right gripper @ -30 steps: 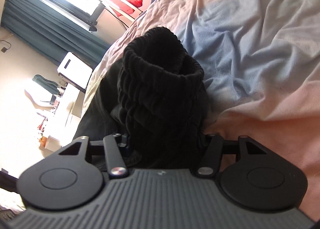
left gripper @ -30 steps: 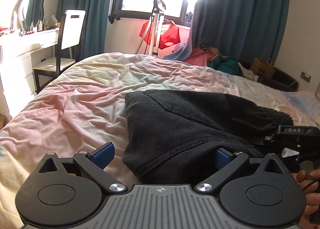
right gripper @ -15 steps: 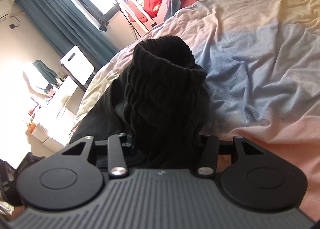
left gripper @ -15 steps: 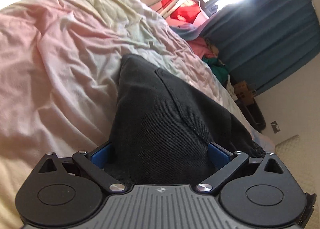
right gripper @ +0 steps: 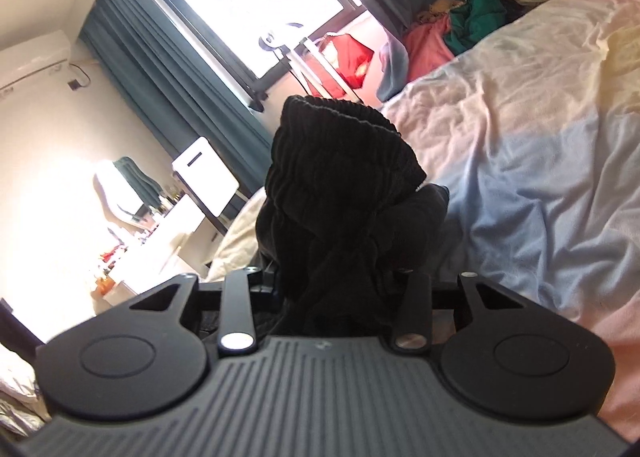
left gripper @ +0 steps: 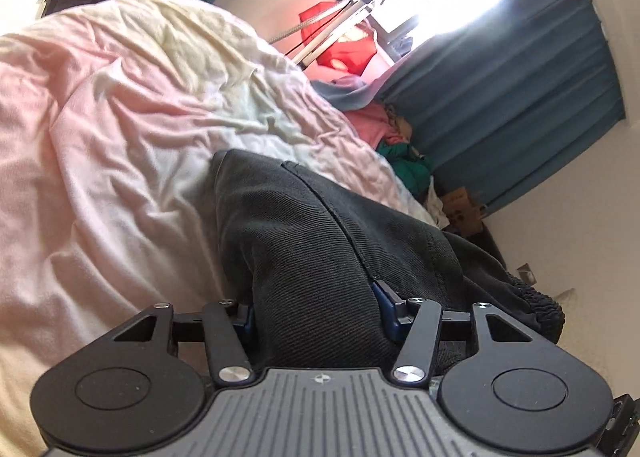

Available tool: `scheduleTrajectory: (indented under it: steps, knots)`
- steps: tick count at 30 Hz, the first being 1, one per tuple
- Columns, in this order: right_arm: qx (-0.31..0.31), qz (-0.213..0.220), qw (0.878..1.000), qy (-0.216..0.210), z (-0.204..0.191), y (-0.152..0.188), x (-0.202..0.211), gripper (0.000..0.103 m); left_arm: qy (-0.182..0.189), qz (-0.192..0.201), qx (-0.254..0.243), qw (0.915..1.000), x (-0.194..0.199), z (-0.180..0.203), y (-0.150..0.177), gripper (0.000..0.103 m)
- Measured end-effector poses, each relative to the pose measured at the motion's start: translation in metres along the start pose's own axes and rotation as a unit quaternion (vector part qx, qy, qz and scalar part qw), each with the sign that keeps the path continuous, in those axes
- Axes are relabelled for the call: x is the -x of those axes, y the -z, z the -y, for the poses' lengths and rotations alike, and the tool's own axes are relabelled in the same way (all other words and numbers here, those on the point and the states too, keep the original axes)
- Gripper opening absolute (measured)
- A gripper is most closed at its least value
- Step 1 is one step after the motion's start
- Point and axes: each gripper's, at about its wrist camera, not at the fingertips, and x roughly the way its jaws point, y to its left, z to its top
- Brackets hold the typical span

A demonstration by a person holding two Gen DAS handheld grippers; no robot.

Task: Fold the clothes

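Left wrist view: left gripper (left gripper: 316, 311), jaws closing on a fold of black trousers (left gripper: 320, 241), blue pads pressed into cloth on both sides. Garment stretched from jaws toward 1 o'clock across pastel duvet (left gripper: 120, 129) (long axis running away from camera).

Right wrist view: right gripper (right gripper: 340, 285), jaws closing, clamped on ribbed black waistband (right gripper: 340, 161), bunched toward 12 o'clock, raised clear of duvet.

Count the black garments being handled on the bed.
1: the black garment lies on the bed, its elastic waistband bunched in the right gripper. Others may be hidden.
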Motion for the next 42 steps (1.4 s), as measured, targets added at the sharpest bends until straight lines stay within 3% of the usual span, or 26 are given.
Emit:
scheduleTrajectory:
  steps: [4, 8, 13, 17, 22, 25, 29, 30, 33, 35, 37, 40, 42]
  knots:
    - [-0.019, 0.060, 0.998, -0.021, 0.002, -0.037, 0.031, 0.042, 0.035, 0.011, -0.005, 0.9993, -0.011, 0.051, -0.014, 0.055]
    - [-0.026, 0.108, 0.994, -0.008, 0.027, -0.084, 0.062, 0.042, 0.064, 0.006, -0.043, 0.9970, -0.059, 0.123, -0.022, 0.054]
    - [-0.020, 0.144, 0.988, 0.043, 0.085, -0.160, 0.088, 0.042, 0.101, -0.025, -0.089, 0.9906, -0.165, 0.223, -0.015, 0.054]
    - [-0.033, 0.161, 0.982, 0.091, 0.140, -0.224, 0.098, 0.042, 0.126, -0.062, -0.135, 0.9807, -0.265, 0.303, 0.004, 0.053]
    - [-0.047, 0.140, 0.975, 0.165, 0.209, -0.271, 0.084, 0.042, 0.114, -0.099, -0.162, 0.9752, -0.368, 0.346, 0.042, 0.053]
    - [-0.083, 0.115, 0.969, 0.202, 0.259, -0.261, 0.072, 0.042, 0.095, -0.131, -0.190, 0.9683, -0.417, 0.348, 0.073, 0.053]
    - [-0.150, 0.069, 0.960, 0.225, 0.308, -0.204, 0.065, 0.042, 0.083, -0.157, -0.243, 0.9538, -0.435, 0.311, 0.110, 0.052]
    - [-0.150, 0.063, 0.960, 0.227, 0.311, -0.188, 0.066, 0.042, 0.083, -0.158, -0.256, 0.9499, -0.433, 0.301, 0.117, 0.053]
    - [-0.151, 0.042, 0.959, 0.234, 0.317, -0.142, 0.069, 0.046, 0.069, -0.152, -0.336, 0.9270, -0.419, 0.284, 0.140, 0.059]
    - [-0.156, 0.026, 0.956, 0.249, 0.320, -0.121, 0.068, 0.052, 0.071, -0.150, -0.340, 0.9258, -0.407, 0.278, 0.144, 0.061]
    - [-0.179, 0.038, 0.951, 0.248, 0.321, -0.116, 0.075, 0.056, 0.060, -0.148, -0.347, 0.9239, -0.394, 0.284, 0.145, 0.061]
    - [-0.203, 0.038, 0.939, 0.275, 0.307, -0.126, 0.091, 0.057, 0.039, -0.146, -0.380, 0.9125, -0.370, 0.307, 0.140, 0.059]
    - [-0.167, 0.042, 0.937, 0.305, 0.284, -0.137, 0.107, 0.057, 0.039, -0.138, -0.392, 0.9086, -0.345, 0.320, 0.131, 0.059]
